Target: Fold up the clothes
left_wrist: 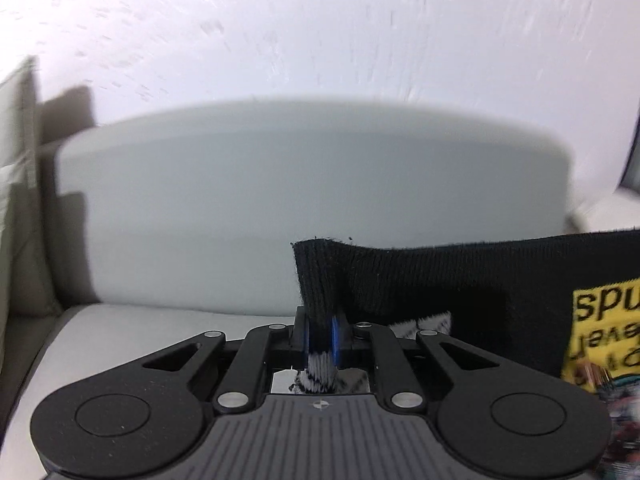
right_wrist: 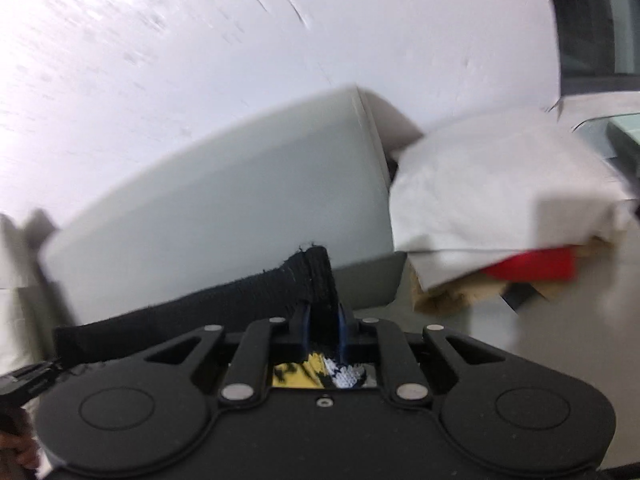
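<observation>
Both grippers, left (left_wrist: 320, 336) and right (right_wrist: 325, 330), are clamped on a black ribbed-knit garment (left_wrist: 460, 280); its edge should be kept taut and level.

left tool (left_wrist: 322, 336): jaws closed on ribbed edge of black garment (left_wrist: 460, 280), pinched fold standing upright between blue pads | garment: stretches right, yellow printed patch (left_wrist: 608, 332) with dark lettering at right edge | backdrop: pale grey cushion (left_wrist: 300, 200), sofa seat (left_wrist: 120, 328) below, white wall (left_wrist: 320, 32) above, blurred
</observation>
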Demonstrator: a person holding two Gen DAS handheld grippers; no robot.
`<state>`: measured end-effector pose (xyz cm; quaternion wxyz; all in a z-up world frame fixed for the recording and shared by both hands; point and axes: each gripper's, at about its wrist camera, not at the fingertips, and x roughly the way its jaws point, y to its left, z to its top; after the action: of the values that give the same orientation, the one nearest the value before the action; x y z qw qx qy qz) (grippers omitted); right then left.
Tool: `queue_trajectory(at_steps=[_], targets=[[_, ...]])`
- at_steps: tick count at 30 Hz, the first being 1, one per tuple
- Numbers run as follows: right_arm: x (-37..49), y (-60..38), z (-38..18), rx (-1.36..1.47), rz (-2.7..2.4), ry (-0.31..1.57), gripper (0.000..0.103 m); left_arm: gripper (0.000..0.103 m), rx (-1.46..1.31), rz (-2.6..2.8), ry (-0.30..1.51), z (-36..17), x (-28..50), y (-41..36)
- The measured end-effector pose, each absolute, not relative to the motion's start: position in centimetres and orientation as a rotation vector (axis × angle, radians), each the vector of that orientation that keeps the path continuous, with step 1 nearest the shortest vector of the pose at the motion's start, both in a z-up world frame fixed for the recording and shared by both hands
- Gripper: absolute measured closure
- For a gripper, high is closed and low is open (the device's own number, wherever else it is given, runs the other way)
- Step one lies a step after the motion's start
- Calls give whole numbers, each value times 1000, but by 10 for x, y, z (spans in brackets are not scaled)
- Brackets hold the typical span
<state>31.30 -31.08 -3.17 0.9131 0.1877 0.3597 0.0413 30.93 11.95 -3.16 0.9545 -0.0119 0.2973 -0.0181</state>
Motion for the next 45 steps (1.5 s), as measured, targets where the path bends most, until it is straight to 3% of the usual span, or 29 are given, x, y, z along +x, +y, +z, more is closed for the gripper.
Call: queue_trajectory(at_steps=[4,8,11,14,15,19,21,23,24,26,28,29,36,40,44,45], targets=[[222,-309,5,389,132,692,91,94,-128,-33,550,-3,213,136],[137,-306,31,385,169,654,91,94,-151,11,540,-9,124,138],[103,-300,5,346,140,702,91,94,-191,54,638,-48,78,136],[80,-296,-59,313,65,839,91,95,-229,114,800,-102,60,133],[78,-292,-82,293,44,894,90,100,-209,144,851,-116,63,128],[60,-280,-126,214,-7,1003,89,102,-89,184,896,-122,45,117],[51,-287,-114,286,1,982,81,96,-68,175,887,-115,33,116],[39,-294,-98,349,9,959,62,91,-68,180,870,-106,21,118],[32,-297,-89,357,7,943,59,90,-82,178,857,-99,18,122],[20,-300,-73,374,16,903,51,67,-130,164,835,-91,19,131],[26,-308,-64,411,29,856,37,56,-188,147,814,-85,25,139],[31,-314,-64,442,31,842,35,56,-223,135,815,-89,35,144],[80,-359,-129,865,-5,970,43,58,-456,36,931,-112,80,164],[89,-358,-154,1001,16,1013,63,66,-503,-2,948,-119,90,162],[98,-353,-171,1053,8,1024,64,72,-544,0,966,-130,102,162],[99,-351,-172,1055,0,1021,65,79,-554,4,966,-132,105,162]])
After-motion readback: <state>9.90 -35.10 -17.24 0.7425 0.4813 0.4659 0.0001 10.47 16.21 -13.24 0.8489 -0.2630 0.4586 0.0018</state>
